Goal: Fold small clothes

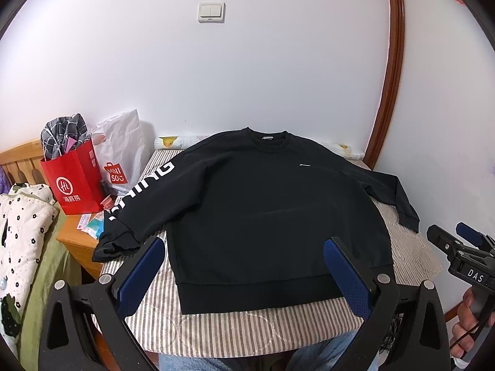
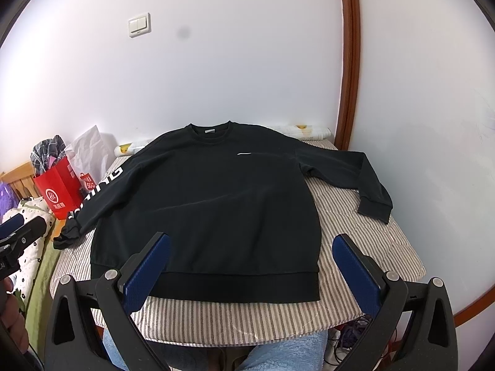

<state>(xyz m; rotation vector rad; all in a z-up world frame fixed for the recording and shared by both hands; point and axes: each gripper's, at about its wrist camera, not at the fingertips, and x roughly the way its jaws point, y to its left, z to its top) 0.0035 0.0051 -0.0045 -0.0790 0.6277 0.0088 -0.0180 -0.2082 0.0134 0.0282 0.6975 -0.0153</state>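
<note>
Black sweatshirt (image 1: 263, 204); nightstand (image 1: 77, 235) left-view only

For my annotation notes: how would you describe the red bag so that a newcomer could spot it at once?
Start from the striped table where the black sweatshirt lies spread flat. Left of it stands a wooden nightstand against the wall. The red bag on it bears a white round logo and holds checked cloth, unlike the white bag beside it.

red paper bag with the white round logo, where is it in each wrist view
Left wrist view: the red paper bag stands at left mid-height, beside the lettered sleeve of the black sweatshirt.
Right wrist view: the bag sits near the left edge.
Shared landmark: the white wall switch, high on the wall.
</note>
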